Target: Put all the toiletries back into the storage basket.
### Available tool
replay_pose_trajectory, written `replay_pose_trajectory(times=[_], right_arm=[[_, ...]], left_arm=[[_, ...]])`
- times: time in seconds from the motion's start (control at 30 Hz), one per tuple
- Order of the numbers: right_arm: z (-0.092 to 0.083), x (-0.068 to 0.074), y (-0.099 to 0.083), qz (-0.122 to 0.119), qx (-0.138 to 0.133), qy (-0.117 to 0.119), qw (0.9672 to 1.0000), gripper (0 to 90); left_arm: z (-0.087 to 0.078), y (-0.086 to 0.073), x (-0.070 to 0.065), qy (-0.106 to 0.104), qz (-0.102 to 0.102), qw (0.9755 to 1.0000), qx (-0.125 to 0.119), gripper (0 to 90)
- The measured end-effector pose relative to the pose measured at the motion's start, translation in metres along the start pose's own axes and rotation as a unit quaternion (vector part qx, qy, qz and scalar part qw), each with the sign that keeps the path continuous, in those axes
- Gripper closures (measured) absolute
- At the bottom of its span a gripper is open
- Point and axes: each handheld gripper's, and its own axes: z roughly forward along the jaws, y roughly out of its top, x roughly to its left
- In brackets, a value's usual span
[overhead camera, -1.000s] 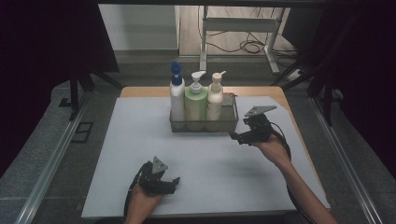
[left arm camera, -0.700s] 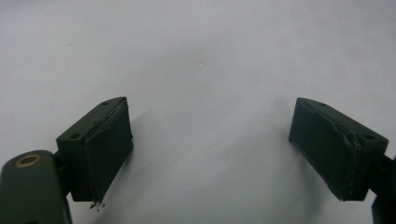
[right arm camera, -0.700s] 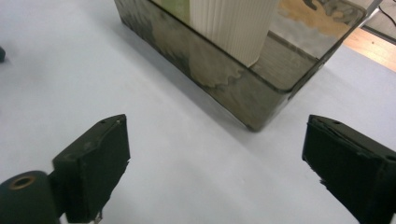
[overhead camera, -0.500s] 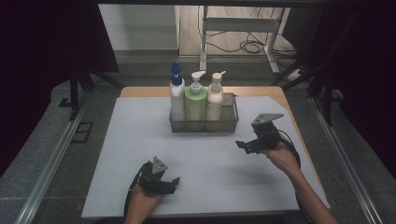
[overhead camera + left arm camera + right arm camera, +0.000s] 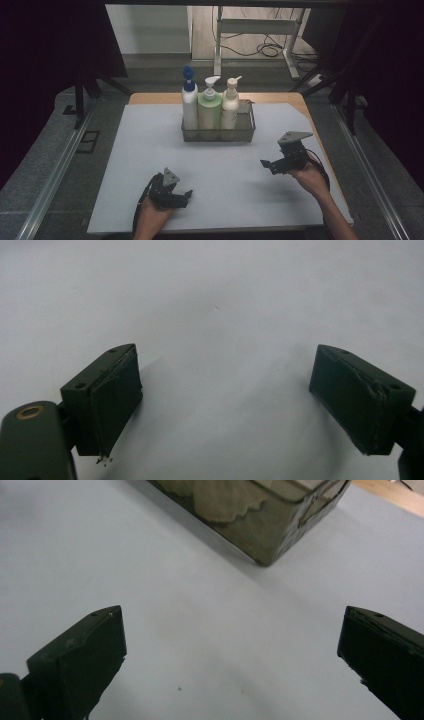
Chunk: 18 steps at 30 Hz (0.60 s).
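A wire basket [image 5: 218,134] stands at the middle back of the white mat [image 5: 150,150]. It holds a white bottle with a blue pump [image 5: 189,102], a green bottle [image 5: 209,107] and a cream bottle [image 5: 230,106]. My right gripper [image 5: 266,165] hovers low over the mat, in front of and to the right of the basket, pointing left. Its jaws have just been opening and stand wide with nothing between them. In the right gripper view [image 5: 230,655] the basket's corner [image 5: 260,525] lies ahead. My left gripper [image 5: 186,196] rests open near the front edge, with bare mat between its jaws [image 5: 225,405].
The mat covers a wooden table [image 5: 150,98] whose far edge shows behind the basket. Metal rails [image 5: 60,165] run along both sides. A stand and cables [image 5: 260,47] sit on the floor beyond.
My right gripper has drawn back from beside the basket toward the near side, sinking a little. The left gripper has stayed put.
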Motion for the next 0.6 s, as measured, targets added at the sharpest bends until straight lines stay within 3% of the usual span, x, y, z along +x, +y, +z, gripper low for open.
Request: replay_pose_trajectory(times=[0.6], right_arm=[[0.014,0.007,-0.049,0.012,0.008,0.009,0.9999,0.0]], left_arm=[[0.0,0.0,0.0,0.0,0.0,1.0,0.0,12.9]])
